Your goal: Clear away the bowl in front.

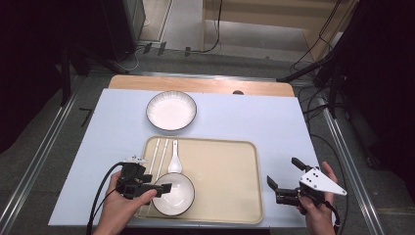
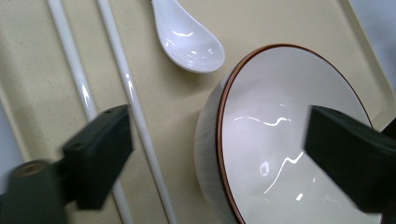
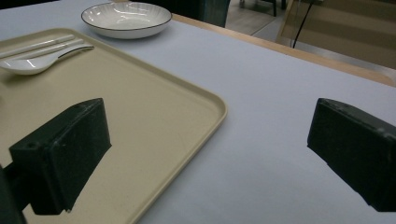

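Now left claw (image 1: pixel 164 188) open, over bowl (image 1: pixel 173 194)

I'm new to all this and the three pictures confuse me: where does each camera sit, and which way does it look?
High view: above the person's side, looking forward and down on the tray; both hands show, with the left tool and right tool.
Left gripper view: rides on the left tool, looking down at the bowl, spoon and chopsticks; its open jaws show.
Right gripper view: rides on the right tool, looking low across the table toward the plate; its open jaws show.
All three views share the tray, spoon and chopsticks.
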